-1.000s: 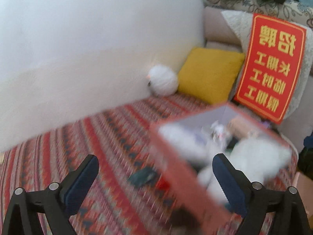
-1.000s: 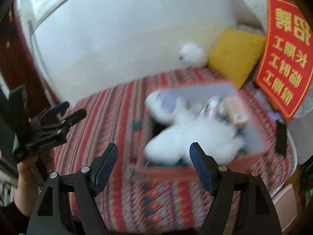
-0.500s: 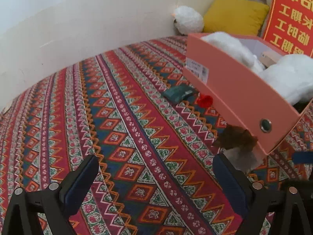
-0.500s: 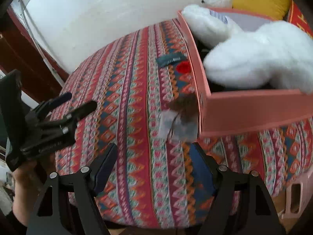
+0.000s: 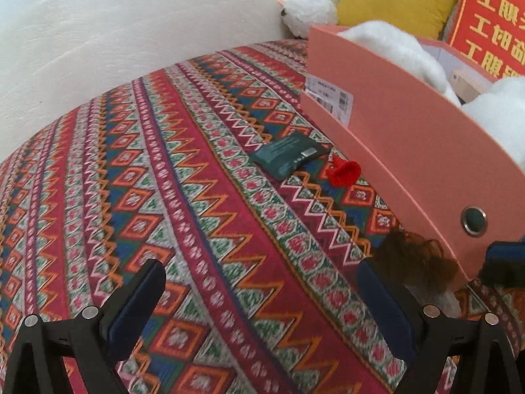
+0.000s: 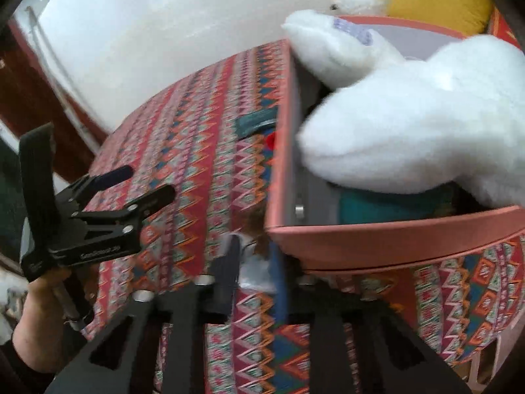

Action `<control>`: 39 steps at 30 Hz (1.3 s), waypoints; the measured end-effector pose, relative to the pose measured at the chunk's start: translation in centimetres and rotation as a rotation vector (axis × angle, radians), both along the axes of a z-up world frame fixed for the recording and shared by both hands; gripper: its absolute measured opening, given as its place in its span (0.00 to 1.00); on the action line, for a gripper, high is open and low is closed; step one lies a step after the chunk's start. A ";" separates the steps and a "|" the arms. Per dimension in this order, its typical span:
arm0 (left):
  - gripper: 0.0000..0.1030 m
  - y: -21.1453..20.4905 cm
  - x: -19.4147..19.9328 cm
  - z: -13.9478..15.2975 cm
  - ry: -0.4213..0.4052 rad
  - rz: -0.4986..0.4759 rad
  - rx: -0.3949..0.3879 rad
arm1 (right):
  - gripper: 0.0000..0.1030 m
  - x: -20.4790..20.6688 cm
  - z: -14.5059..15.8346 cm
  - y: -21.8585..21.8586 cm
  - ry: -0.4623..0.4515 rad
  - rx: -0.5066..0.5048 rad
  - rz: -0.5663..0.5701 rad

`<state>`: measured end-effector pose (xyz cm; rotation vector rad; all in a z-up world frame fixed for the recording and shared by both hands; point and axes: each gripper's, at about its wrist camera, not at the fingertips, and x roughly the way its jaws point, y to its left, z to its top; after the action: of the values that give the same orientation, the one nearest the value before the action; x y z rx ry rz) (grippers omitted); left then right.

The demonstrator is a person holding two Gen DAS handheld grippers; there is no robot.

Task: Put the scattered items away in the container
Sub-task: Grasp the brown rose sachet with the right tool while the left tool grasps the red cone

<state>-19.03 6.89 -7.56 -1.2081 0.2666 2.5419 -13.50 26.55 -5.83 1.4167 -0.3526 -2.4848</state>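
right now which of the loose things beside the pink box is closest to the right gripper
The clear bag with brown contents, lying at the box corner, right between the right gripper fingers. The green packet and red piece lie farther along the box.

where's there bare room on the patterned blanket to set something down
Free: the wide blanket stretch between the white wall and the dark green packet. Crowded: along the pink box, where the packet, red scrap and brown clump lie.
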 end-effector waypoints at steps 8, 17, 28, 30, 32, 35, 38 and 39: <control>0.94 3.4 -4.2 -1.5 0.016 -0.098 -0.046 | 0.84 -0.4 -1.0 -1.8 0.032 0.102 0.095; 0.87 6.9 -8.7 -3.0 -0.036 -0.225 0.024 | 0.83 -2.2 -4.3 -3.3 -0.018 -0.009 0.027; 0.34 10.8 -11.3 -6.3 -0.059 -0.306 -0.006 | 0.79 -2.3 -5.7 -4.4 0.039 0.003 -0.028; 0.30 10.5 -11.0 -5.9 -0.047 -0.299 -0.009 | 0.75 -2.4 -5.7 -4.3 0.047 -0.010 -0.048; 0.29 9.7 -10.4 -5.6 -0.036 -0.299 -0.010 | 0.69 -2.4 -5.4 -4.2 0.058 -0.002 -0.070; 0.29 7.2 -8.8 -5.4 -0.039 -0.275 0.008 | 0.69 -2.5 -5.3 -4.4 0.051 0.004 -0.107; 0.29 3.9 -7.4 -5.2 -0.040 -0.235 0.032 | 0.69 -3.4 -5.9 -5.3 0.021 0.036 -0.136; 0.29 2.8 -6.9 -5.1 -0.040 -0.221 0.040 | 0.68 -3.8 -6.3 -5.6 0.005 0.053 -0.146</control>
<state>-25.95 9.72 -12.69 -1.1460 0.3198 2.3208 -17.35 20.95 -12.14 1.4530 -0.4064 -2.6314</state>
